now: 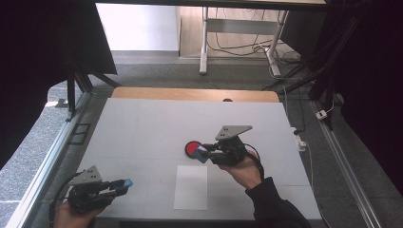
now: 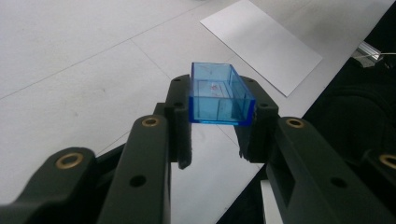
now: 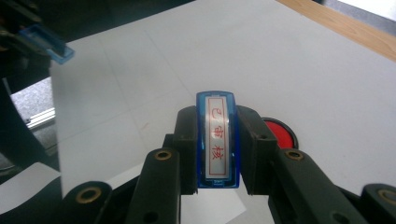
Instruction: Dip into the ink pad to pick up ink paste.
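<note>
Black fingers [image 3: 187, 140] of the right gripper [image 1: 205, 153] clamp the blue stamp [image 3: 217, 138] just beside the red ink pad [image 1: 192, 149], the left gripper [image 1: 124, 185] grips its clear blue cap [image 2: 219, 94], so I think inking comes next, then pressing on the white paper [image 1: 191, 187].

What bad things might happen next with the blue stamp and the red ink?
1. The right tool grips the blue stamp by its narrow sides; pressing it on the red ink pad might tilt it or make it slip.
2. Once inked, the stamp could smear the white table if it misses the paper sheet.
3. The left tool pinches the clear blue cap near its end, above the table; it might drop.
</note>
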Demonstrator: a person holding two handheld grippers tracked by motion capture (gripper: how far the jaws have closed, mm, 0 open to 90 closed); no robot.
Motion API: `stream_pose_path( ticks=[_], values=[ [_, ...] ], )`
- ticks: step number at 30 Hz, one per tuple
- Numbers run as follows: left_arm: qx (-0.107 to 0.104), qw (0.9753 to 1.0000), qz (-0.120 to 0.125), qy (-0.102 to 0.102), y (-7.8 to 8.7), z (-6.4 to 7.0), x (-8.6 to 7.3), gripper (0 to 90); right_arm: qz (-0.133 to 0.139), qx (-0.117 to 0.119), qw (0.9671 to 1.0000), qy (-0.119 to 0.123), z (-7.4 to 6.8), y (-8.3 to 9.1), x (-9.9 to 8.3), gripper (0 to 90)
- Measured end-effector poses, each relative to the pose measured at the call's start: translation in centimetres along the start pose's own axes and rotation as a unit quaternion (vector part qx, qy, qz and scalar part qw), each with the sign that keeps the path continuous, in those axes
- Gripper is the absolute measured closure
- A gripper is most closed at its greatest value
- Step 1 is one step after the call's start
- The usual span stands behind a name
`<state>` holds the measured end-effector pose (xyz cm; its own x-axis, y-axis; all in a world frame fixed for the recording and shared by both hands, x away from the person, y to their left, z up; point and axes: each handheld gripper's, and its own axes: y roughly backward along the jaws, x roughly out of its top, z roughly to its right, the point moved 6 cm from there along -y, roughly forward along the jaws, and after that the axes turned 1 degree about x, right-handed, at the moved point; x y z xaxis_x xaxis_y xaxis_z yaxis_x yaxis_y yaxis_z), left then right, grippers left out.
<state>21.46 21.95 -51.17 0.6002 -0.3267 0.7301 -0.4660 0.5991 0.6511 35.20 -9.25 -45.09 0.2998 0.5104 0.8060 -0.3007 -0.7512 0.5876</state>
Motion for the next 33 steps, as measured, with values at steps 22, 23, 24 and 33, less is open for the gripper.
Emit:
stream_pose_path(
  ticks=[22, 23, 24, 33],
  values=[
    [0.016, 0.9998, -0.005, 0.010, 0.3, -0.2, -0.4, 68.3, -0.046, -0.033, 0.9983, -0.015, 3.4, -4.8, 0.0, 71.3],
    [0.016, 0.9998, -0.004, 0.010, 0.3, -0.3, -0.4, 68.2, -0.050, -0.036, 0.9980, -0.016, 3.6, -5.0, 0.0, 71.4],
    [0.016, 0.9998, -0.003, 0.011, 0.3, -0.3, -0.4, 68.2, -0.051, -0.037, 0.9979, -0.017, 3.8, -5.3, 0.0, 71.4],
    [0.017, 0.9998, -0.007, 0.009, 0.3, -0.3, -0.4, 68.2, -0.076, -0.049, 0.9955, -0.026, 5.5, -7.4, -0.6, 71.4]
  ],
)
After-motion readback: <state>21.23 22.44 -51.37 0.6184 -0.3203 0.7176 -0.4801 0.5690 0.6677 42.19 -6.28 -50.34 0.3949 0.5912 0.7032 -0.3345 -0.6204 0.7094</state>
